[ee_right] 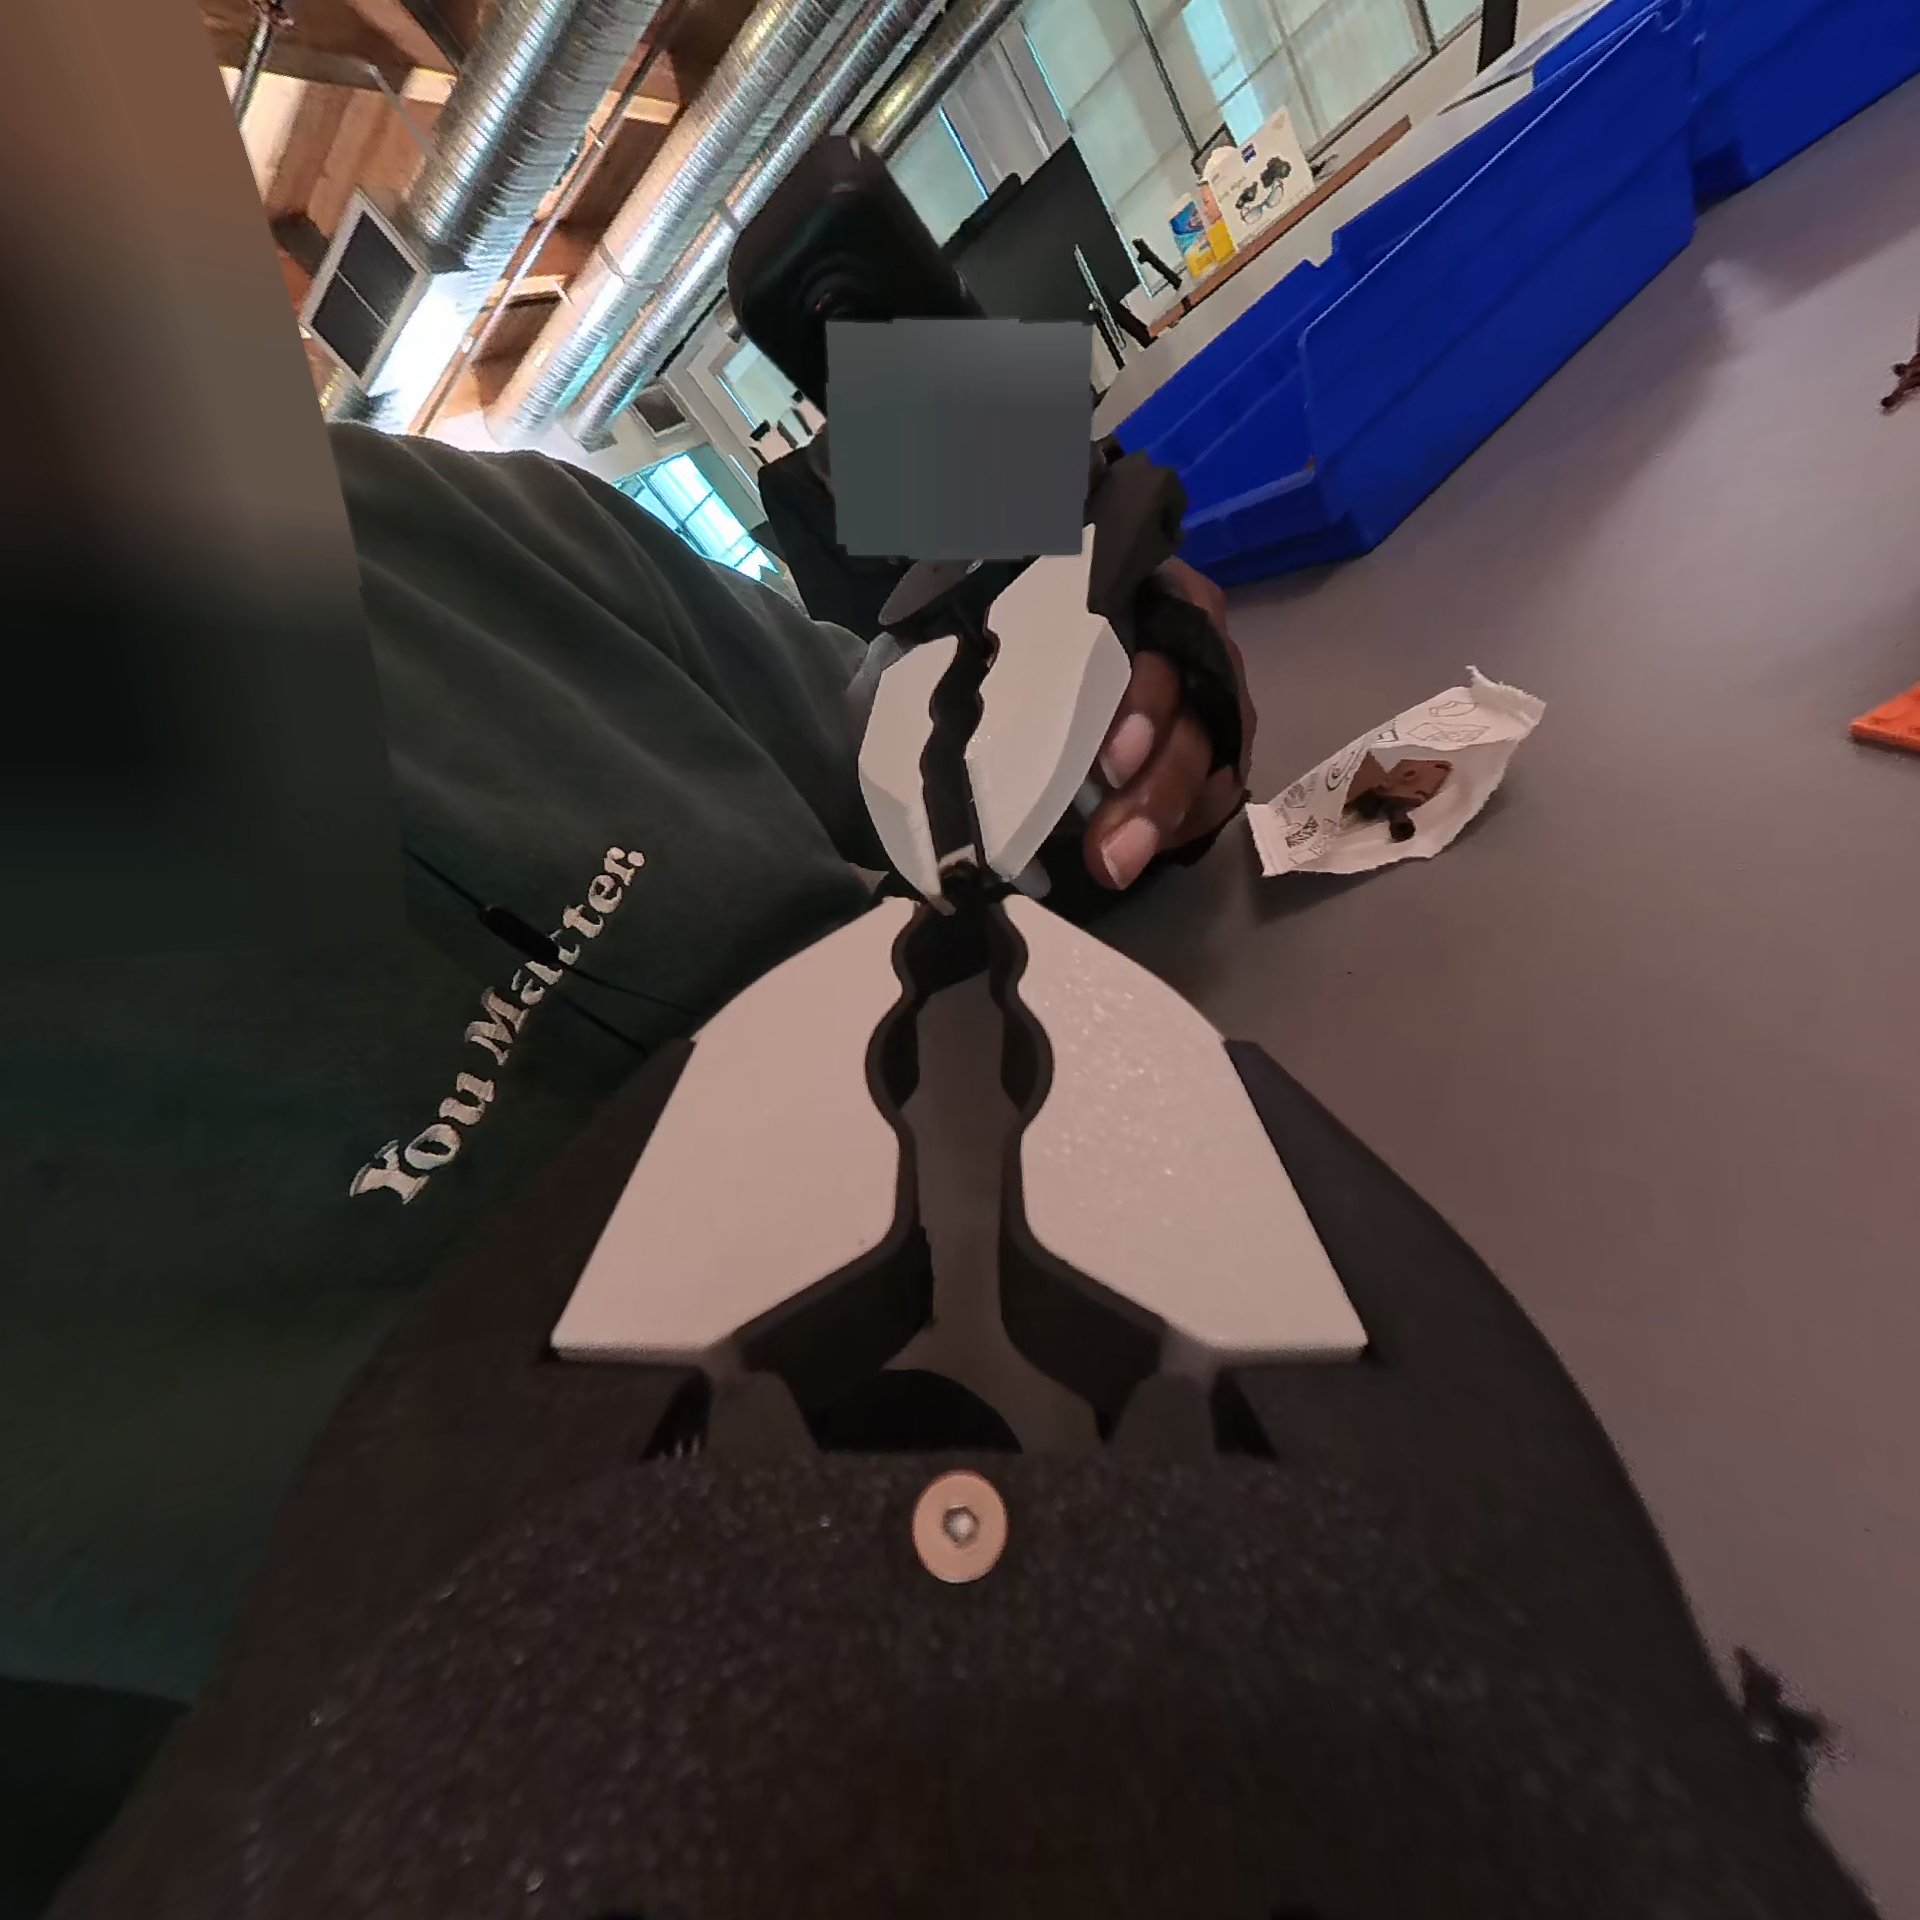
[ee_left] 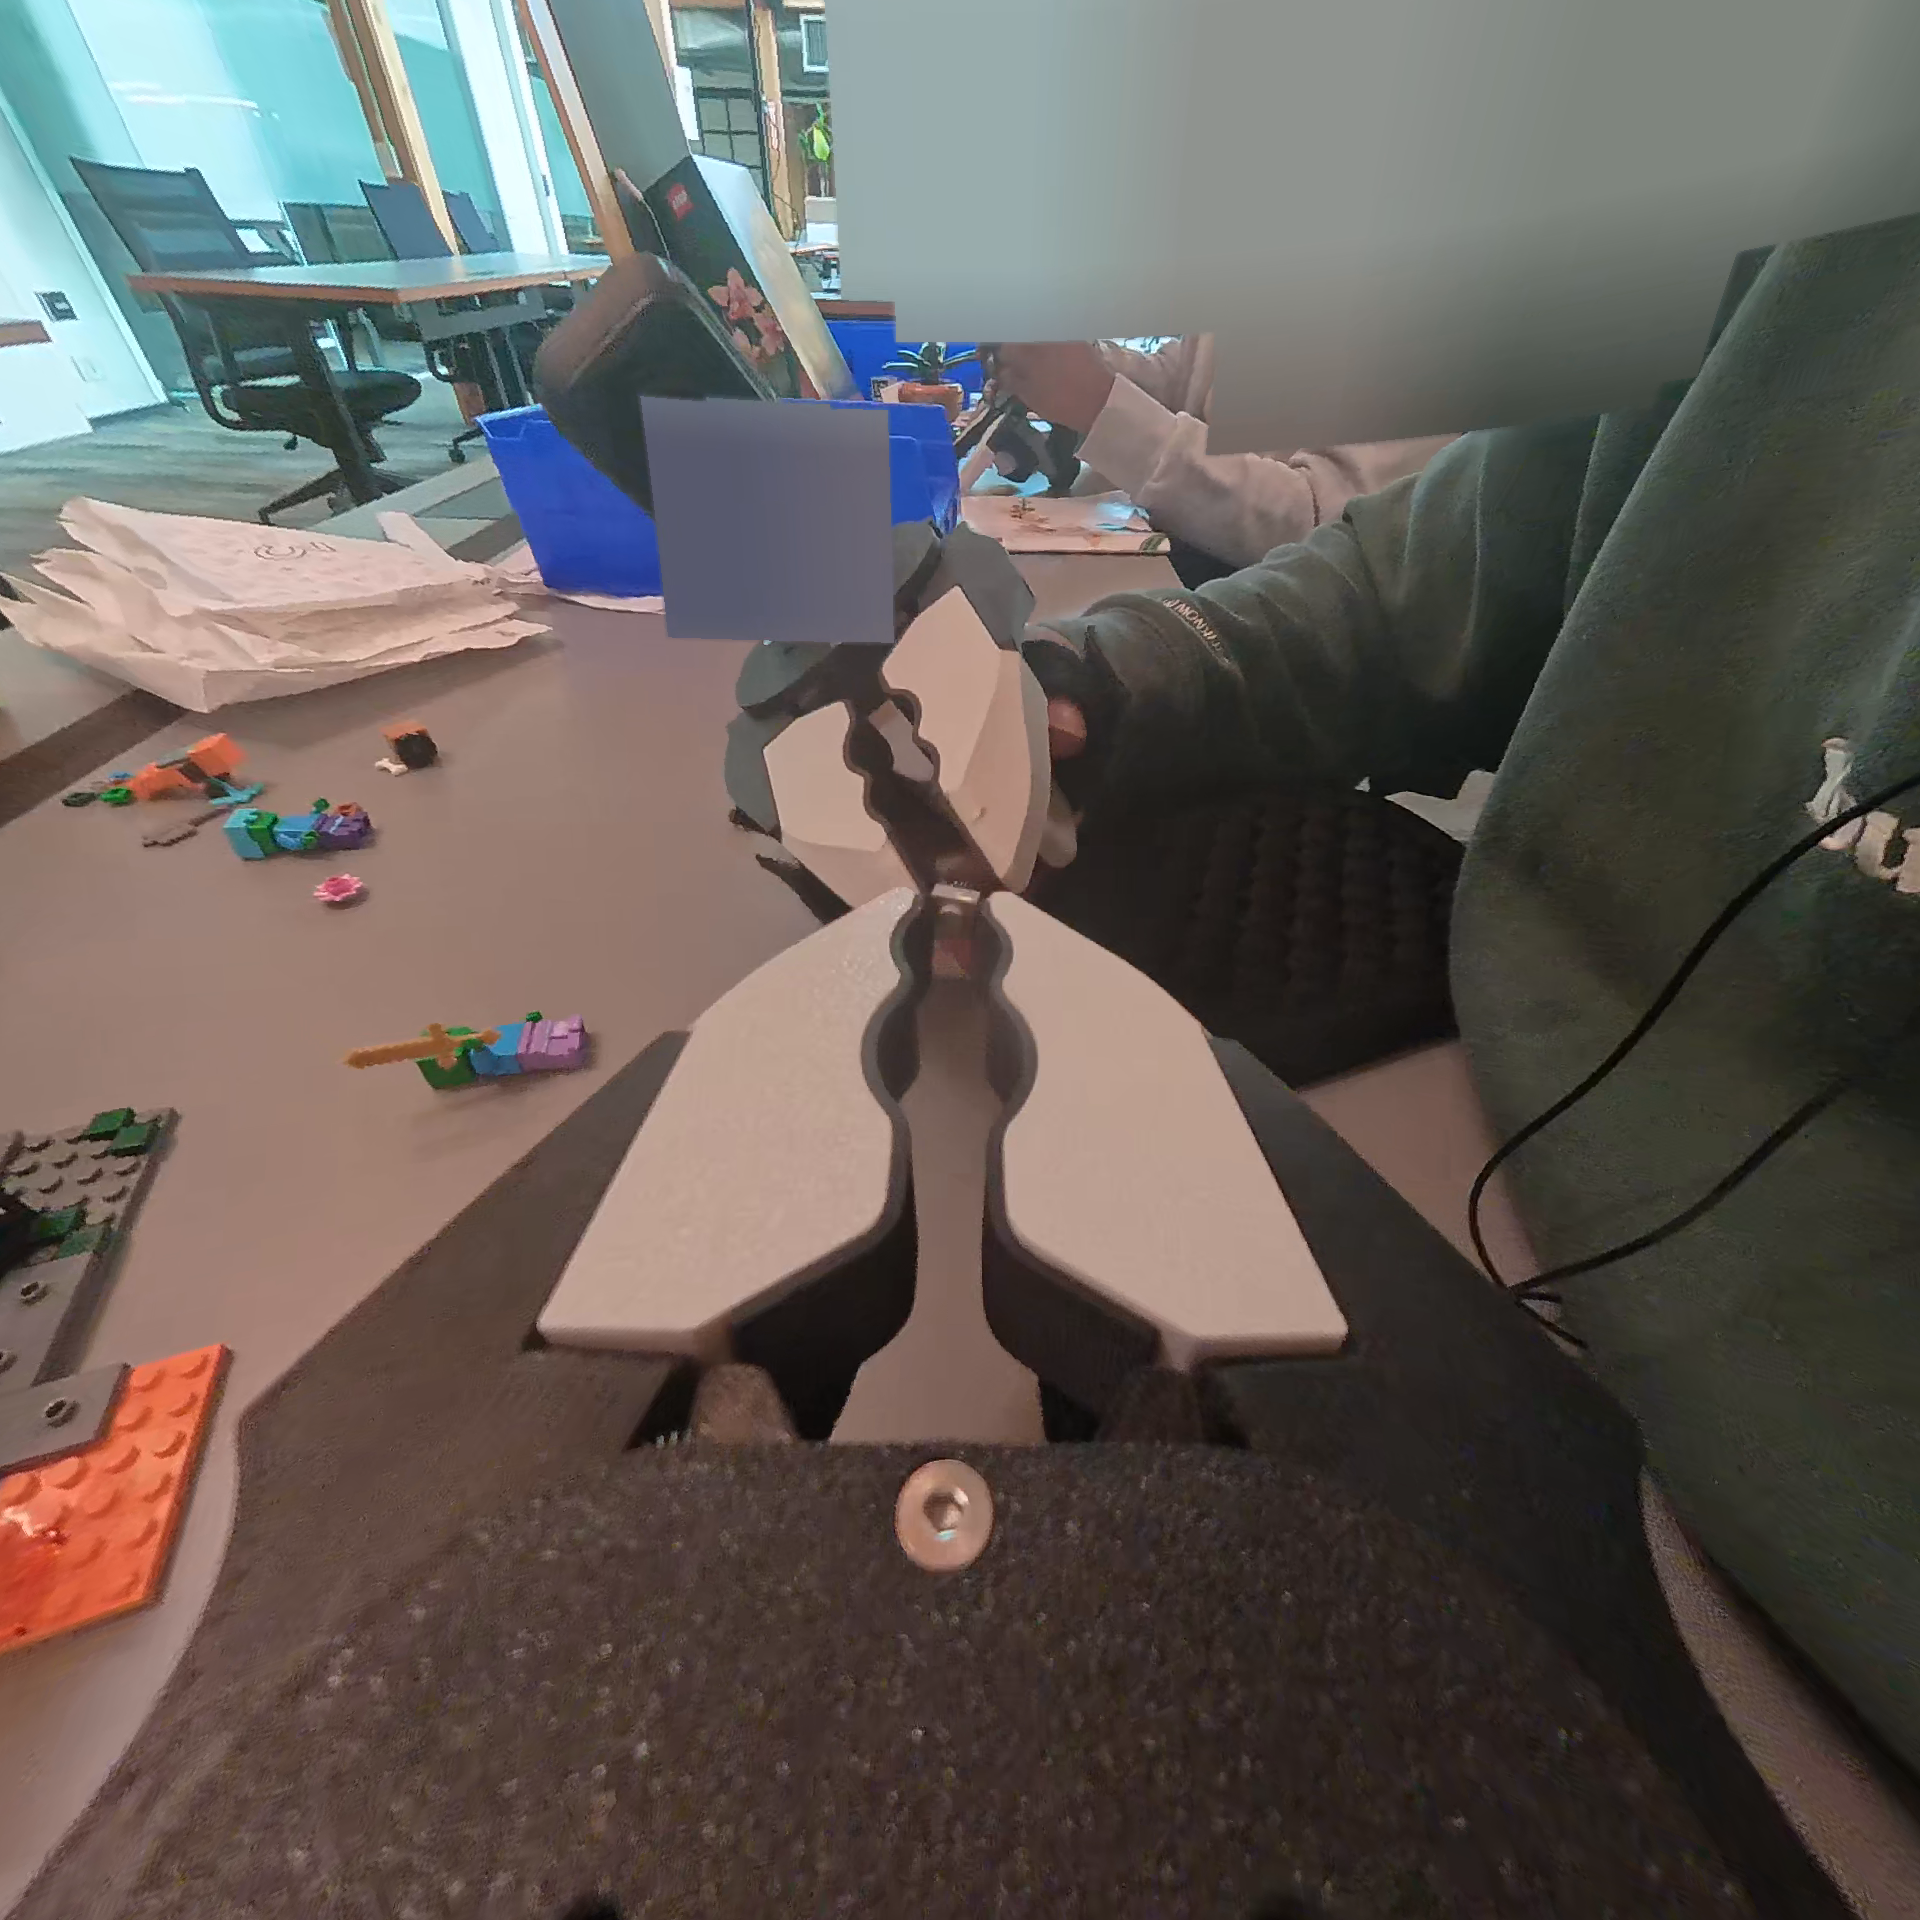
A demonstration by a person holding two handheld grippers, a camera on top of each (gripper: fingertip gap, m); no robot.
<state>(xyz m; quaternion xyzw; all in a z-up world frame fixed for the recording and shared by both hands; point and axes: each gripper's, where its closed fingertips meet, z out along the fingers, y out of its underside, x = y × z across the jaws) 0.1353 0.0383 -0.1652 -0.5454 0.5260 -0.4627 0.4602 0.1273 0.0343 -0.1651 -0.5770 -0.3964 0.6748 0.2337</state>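
Above the grey table (ee_left: 582, 935), the left gripper (ee_left: 951, 914) and the right gripper (ee_right: 951, 914) are met tip to tip, each nearly closed on a small piece (ee_left: 954, 935). Grey and reddish-brown parts can be made out on that piece in the left wrist view; in the right wrist view only a dark shape is seen, and whether one piece or two joined ones are pinched cannot be told. Left of the piece, a small brick figure with a gold sword (ee_left: 478, 1051) lies on the table. An orange plate (ee_left: 99, 1486) is cut off by the frame edge. Right of the piece, a torn paper bag (ee_right: 1392, 790) with brown parts is seen.
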